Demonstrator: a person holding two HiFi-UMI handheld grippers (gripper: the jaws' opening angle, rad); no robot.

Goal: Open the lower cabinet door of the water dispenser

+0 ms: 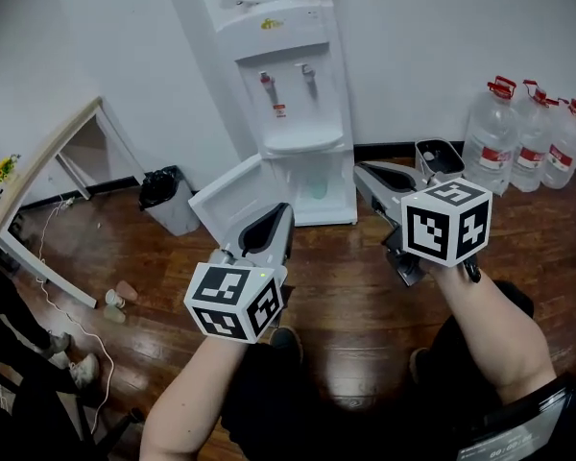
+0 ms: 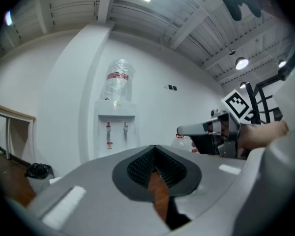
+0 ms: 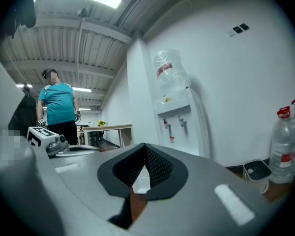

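Note:
The white water dispenser (image 1: 293, 75) stands against the back wall with a bottle on top. Its lower cabinet door (image 1: 232, 203) hangs swung out to the left, and the cabinet's inside (image 1: 319, 186) shows. My left gripper (image 1: 284, 209) is held level a short way in front of the open door, shut with nothing between the pads. To its right my right gripper (image 1: 363, 171) sits near the cabinet's right edge, also shut and empty. The left gripper view shows the dispenser (image 2: 117, 127) ahead and the right gripper (image 2: 187, 129) beside it. In the right gripper view the dispenser (image 3: 179, 117) stands to the right.
A bin with a black bag (image 1: 168, 198) stands left of the door. Several large water bottles (image 1: 523, 137) and a small bin (image 1: 440, 158) line the wall at right. A table (image 1: 48, 161), cups (image 1: 118, 298) and a cable lie left. A person (image 3: 56, 107) stands far off.

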